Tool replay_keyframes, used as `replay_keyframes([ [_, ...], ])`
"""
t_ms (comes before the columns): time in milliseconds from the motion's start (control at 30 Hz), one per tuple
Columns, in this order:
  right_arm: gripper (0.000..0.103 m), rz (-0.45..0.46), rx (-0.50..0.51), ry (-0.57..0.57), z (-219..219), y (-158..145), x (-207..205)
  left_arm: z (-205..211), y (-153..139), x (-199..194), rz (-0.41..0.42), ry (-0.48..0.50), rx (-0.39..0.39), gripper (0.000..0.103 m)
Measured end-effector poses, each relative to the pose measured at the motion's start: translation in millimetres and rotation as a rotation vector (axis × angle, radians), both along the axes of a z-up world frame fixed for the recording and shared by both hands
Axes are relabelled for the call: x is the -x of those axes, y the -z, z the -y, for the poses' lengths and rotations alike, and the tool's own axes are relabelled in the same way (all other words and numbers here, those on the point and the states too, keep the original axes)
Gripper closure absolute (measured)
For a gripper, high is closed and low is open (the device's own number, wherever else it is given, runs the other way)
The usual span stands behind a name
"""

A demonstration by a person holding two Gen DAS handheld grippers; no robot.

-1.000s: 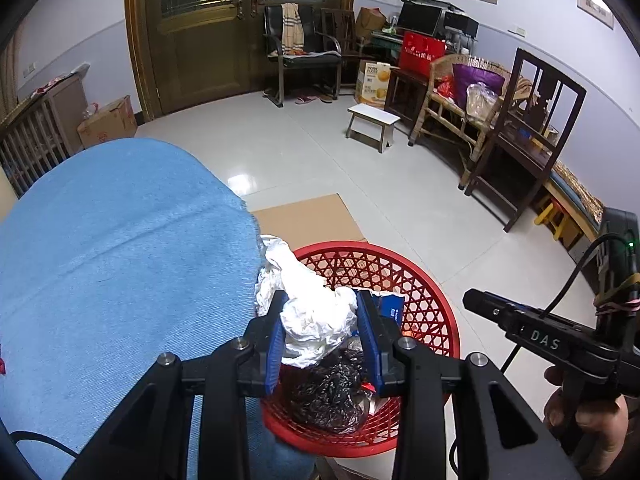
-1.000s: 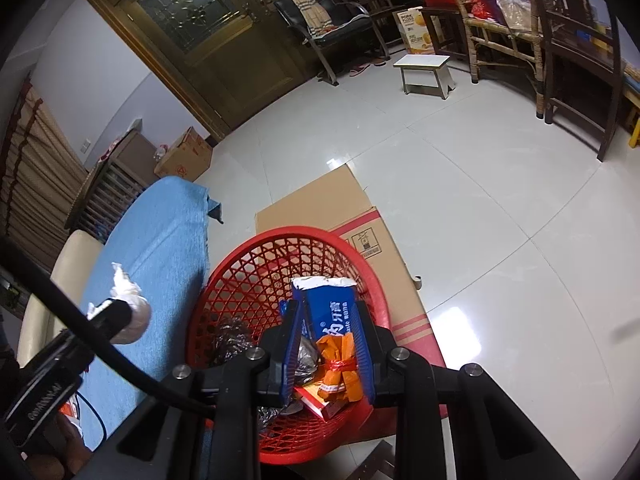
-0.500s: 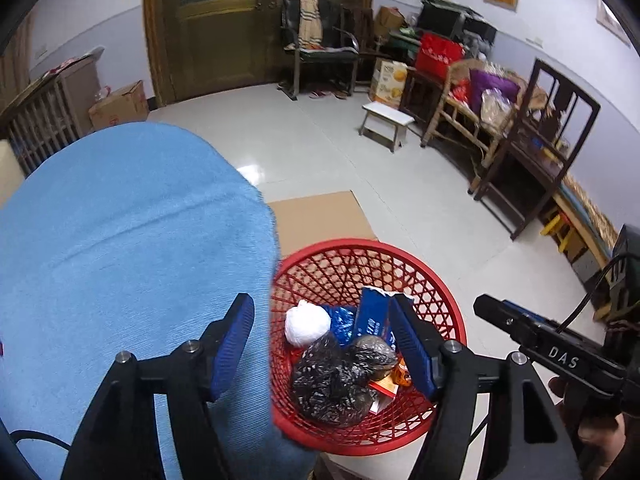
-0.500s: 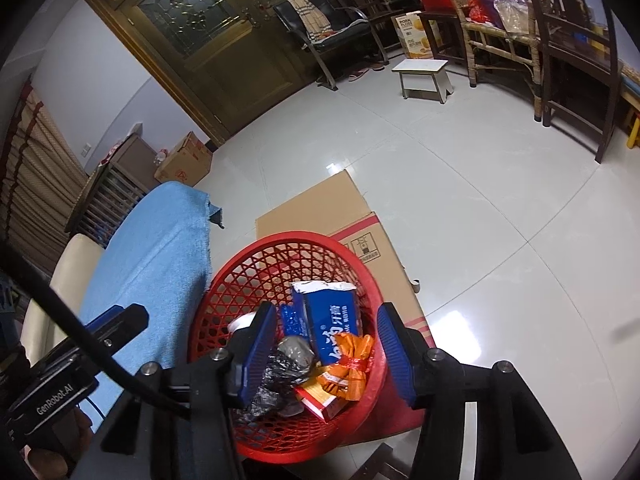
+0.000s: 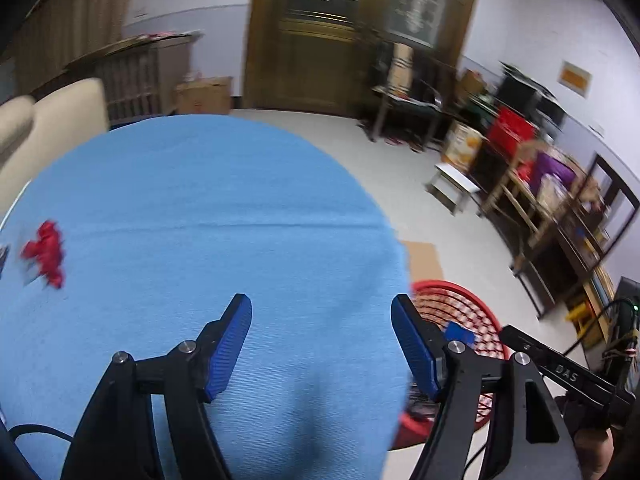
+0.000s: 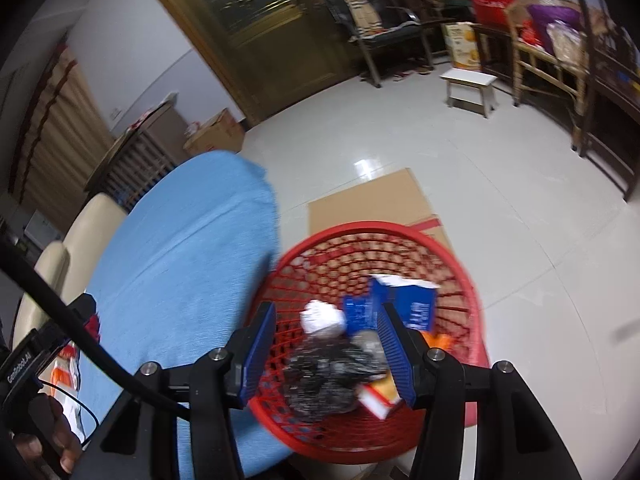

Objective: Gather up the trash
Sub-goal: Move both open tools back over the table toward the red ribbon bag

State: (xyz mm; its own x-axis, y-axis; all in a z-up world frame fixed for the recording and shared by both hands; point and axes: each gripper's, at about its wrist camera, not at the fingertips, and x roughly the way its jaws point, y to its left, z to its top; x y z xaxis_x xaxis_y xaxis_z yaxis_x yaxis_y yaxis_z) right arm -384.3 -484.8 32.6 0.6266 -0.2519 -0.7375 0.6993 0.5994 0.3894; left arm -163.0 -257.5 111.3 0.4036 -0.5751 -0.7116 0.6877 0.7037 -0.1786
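Red mesh basket (image 6: 472, 280) on floor beside blue-covered table (image 5: 200, 220), placed low so trash drops in: white paper wad (image 6: 323, 318), blue carton (image 6: 412, 304), black crumpled bag (image 6: 332, 368) inside. Red wrapper (image 5: 46, 252) left on table, likely next pickup. Right hand-held gripper (image 6: 326, 354) released, empty, above basket. Left hand-held gripper (image 5: 322, 348) released, jaws just opened wider, nothing between, over table. Lettering "DAS" on right device; "GenRobot.AI" on left.

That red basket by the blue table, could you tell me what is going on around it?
A person is collecting trash with two handheld grippers. The red basket already holds a white wad, a blue box and a black bag. Both the left gripper and the right gripper have just opened and hold nothing. A red scrap remains on the blue tablecloth.
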Motion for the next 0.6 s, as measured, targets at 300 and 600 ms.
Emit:
replay_keyframes([
  [300, 0.047, -0.016, 0.034, -0.142, -48.1, -10.1, -54.5, -88.0, 7.2, -47.5, -0.007, -0.214, 0.031, 0.030],
  [600, 0.047, -0.065, 0.057, -0.336, -100.5, -10.9, -122.9, -180.0, 23.0, -85.8, -0.018, -0.455, 0.053, 0.029],
])
